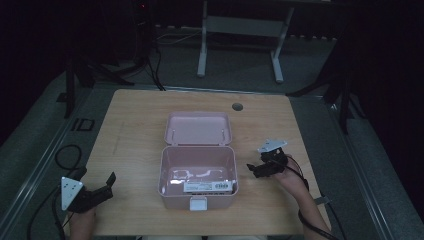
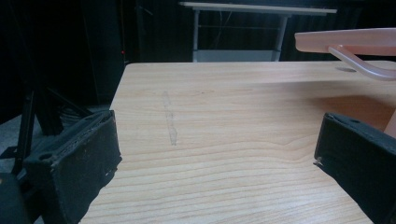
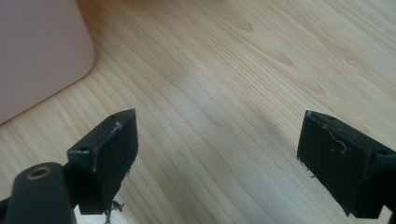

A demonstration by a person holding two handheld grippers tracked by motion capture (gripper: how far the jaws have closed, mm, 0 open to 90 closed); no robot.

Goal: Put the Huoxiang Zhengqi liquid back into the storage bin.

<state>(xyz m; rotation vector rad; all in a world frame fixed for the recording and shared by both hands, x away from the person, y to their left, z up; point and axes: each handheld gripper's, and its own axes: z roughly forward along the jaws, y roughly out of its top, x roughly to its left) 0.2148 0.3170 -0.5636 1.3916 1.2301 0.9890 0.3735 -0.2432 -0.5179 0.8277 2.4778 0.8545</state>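
The pink box (image 1: 198, 176) sits at the centre of the worktop (image 1: 130, 130), lid (image 1: 198, 128) thrown back flat on the far side and hinged along the box's far edge. The box's long axis runs left to right across the person's front; a latch tab (image 1: 198, 203) projects from the near wall. Inside, a white labelled item (image 1: 209, 186) lies along the near wall, with clear wrapping beside it that is too faint to identify. The right gripper (image 1: 255, 169) is the nearer of the two: it hovers just beside the box's right wall, pointing left toward it, with the box lying directly to its left. In the right gripper view the jaws are spread wide over bare wood, nothing between them, and a rounded corner of the box (image 3: 37, 51) shows ahead and to the left. The left gripper (image 1: 111, 181) is held at the near left corner of the worktop, well apart from the box, pointing right and slightly away from the person. Its jaws are likewise spread wide and empty; in the left gripper view the raised lid (image 2: 345, 41) and its handle (image 2: 362, 63) appear at upper right. Judgement: the next move is likely a reach by the right gripper over the right wall toward the contents, or toward the lid; the left gripper has farther to travel.
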